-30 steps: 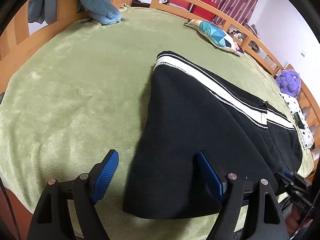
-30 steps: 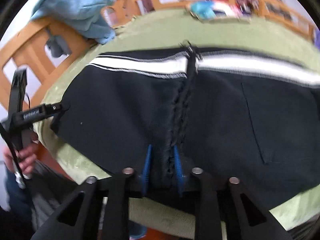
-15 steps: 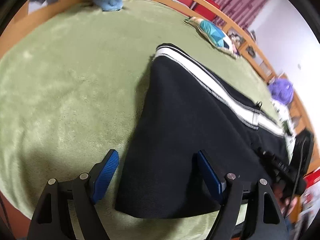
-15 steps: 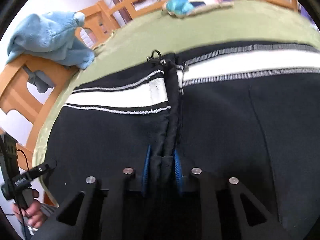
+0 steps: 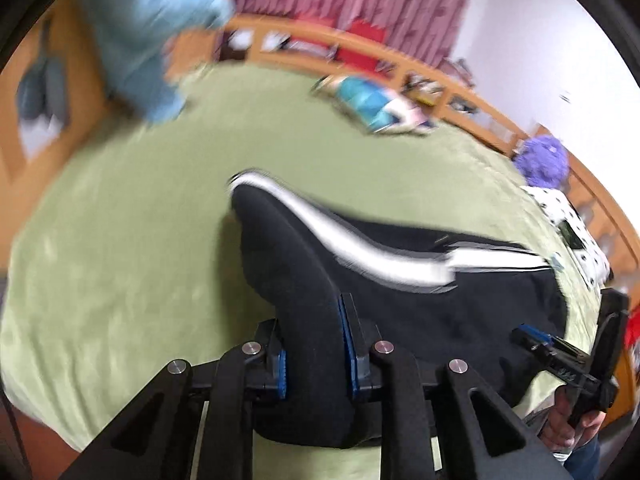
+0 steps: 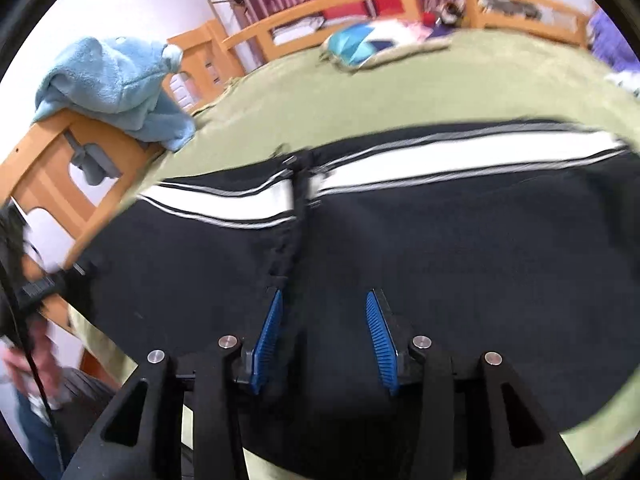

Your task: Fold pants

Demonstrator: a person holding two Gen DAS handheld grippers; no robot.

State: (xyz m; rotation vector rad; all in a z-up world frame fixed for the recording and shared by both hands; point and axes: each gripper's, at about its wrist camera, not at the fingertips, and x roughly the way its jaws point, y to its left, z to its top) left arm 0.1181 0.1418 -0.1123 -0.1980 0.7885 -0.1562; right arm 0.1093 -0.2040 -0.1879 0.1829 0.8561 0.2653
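Nearest, the left gripper [image 5: 316, 344] has just closed its jaws and clenches a bunched corner of the pants [image 5: 460, 312], raising it off the bed [image 5: 120, 260]. The right gripper [image 6: 324, 344] has just opened; its jaws stand released over the centre seam. Beyond, the pants lie across the bed. With one corner held, the fold could drag skewed or slip free.

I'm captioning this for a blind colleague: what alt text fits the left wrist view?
The left gripper is shut on a raised bunch of the black pants, white stripe showing, over a green blanket. The picture is motion-blurred.
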